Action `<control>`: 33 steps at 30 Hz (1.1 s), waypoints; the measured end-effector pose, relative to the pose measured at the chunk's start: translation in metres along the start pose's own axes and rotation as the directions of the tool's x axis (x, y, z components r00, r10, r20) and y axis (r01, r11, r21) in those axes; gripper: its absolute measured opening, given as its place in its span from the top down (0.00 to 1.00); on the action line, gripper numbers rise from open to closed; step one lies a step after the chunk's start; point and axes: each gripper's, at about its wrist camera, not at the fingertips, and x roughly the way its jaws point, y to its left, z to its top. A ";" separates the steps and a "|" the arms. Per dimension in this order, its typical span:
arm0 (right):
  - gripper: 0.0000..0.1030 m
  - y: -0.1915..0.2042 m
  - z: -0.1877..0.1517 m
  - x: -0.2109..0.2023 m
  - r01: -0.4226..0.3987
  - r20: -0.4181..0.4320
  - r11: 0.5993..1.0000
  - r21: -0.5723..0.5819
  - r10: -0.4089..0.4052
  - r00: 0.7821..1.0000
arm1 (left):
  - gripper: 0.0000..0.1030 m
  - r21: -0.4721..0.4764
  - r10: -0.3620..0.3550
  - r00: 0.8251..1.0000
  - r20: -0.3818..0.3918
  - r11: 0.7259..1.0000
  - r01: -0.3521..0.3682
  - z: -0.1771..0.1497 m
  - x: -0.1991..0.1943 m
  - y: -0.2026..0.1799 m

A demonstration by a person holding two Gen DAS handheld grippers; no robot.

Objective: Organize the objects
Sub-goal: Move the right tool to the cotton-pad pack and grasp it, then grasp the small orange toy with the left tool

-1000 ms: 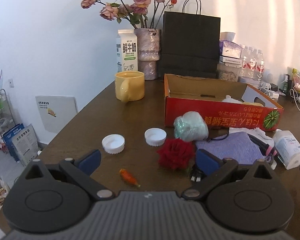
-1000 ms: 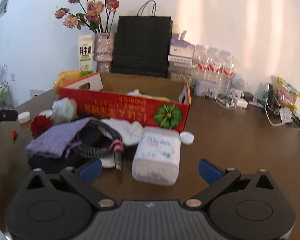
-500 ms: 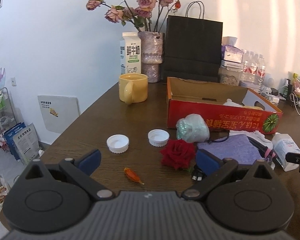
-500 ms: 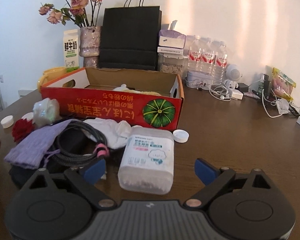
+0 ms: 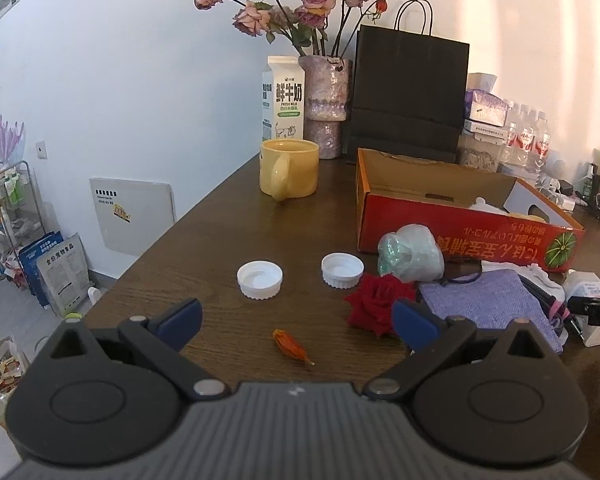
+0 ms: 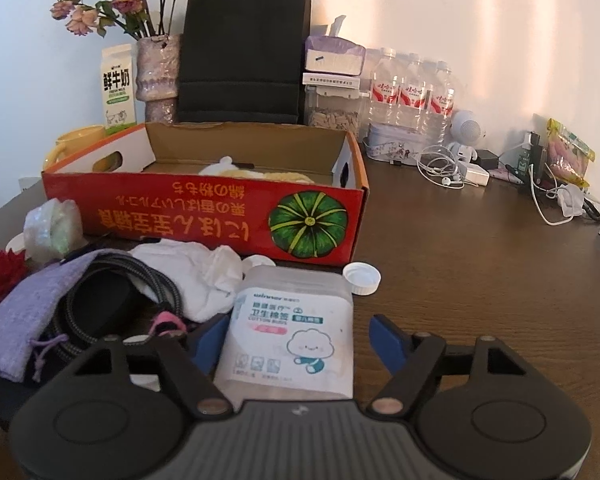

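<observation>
Your right gripper [image 6: 296,338] has its jaws spread wide, one blue pad on each side of the translucent rectangular cotton-swab box with the white cloud label [image 6: 290,330]; a gap shows at the right pad, and contact at the left pad cannot be told. The swab box lies flat on the dark brown wooden table [image 6: 480,264], its long axis running away from you toward the open red cardboard box printed with a green pumpkin [image 6: 204,216], label end nearest you. That red carton holds pale cream and white items, only partly visible above its wall. A white bottle cap [image 6: 362,278] sits just beside the swab box's far right corner.

Your left gripper [image 5: 296,320] is wide open and holds nothing. Between its pads lies a small orange dried bud [image 5: 292,347], pointed end toward the right. Two more white caps [image 5: 260,279] [image 5: 342,270] rest open side up. The yellow ceramic mug [image 5: 289,168] stands upright; its contents cannot be seen.
</observation>
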 end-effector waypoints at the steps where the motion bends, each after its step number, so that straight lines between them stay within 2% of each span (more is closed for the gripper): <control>1: 0.27 0.000 0.000 0.001 -0.003 -0.003 1.000 0.003 0.003 1.000 | 0.00 0.000 0.000 1.000 -0.002 1.000 0.000 0.000 0.001 0.000; 3: 0.29 -0.001 -0.001 0.003 -0.012 -0.008 1.000 0.008 0.012 1.000 | 0.00 -0.001 0.001 1.000 -0.008 1.000 -0.001 -0.001 0.002 0.000; 5: 0.37 0.000 -0.002 0.004 -0.021 -0.012 1.000 0.008 0.021 1.000 | 0.00 -0.004 0.004 1.000 -0.014 1.000 -0.004 -0.002 0.004 0.001; 14: 0.37 -0.003 -0.008 0.000 -0.030 0.030 0.999 0.015 0.029 0.999 | 0.00 -0.015 0.025 0.999 -0.037 1.000 -0.025 -0.005 0.011 0.006; 21: 0.37 -0.010 -0.013 -0.013 -0.040 0.091 0.998 0.041 0.036 0.995 | 0.01 -0.013 0.065 0.994 -0.092 0.998 -0.066 -0.012 0.027 0.011; 23: 0.37 -0.010 -0.014 -0.014 -0.046 0.096 0.998 0.039 0.042 0.994 | 0.06 -0.007 0.075 0.991 -0.112 0.997 -0.076 -0.013 0.033 0.012; 27: 0.37 -0.008 -0.015 -0.017 -0.046 0.110 0.998 0.029 0.043 0.993 | 0.24 -0.019 0.075 0.985 -0.152 0.997 -0.078 -0.015 0.044 0.013; 31: 0.37 -0.007 -0.016 -0.019 -0.047 0.124 0.999 0.022 0.044 0.991 | 0.31 -0.014 0.073 0.986 -0.150 0.997 -0.076 -0.015 0.047 0.010; 33: 0.37 -0.006 -0.016 -0.020 -0.049 0.128 0.999 0.020 0.046 0.991 | 0.41 -0.013 0.066 0.986 -0.153 0.998 -0.069 -0.014 0.049 0.008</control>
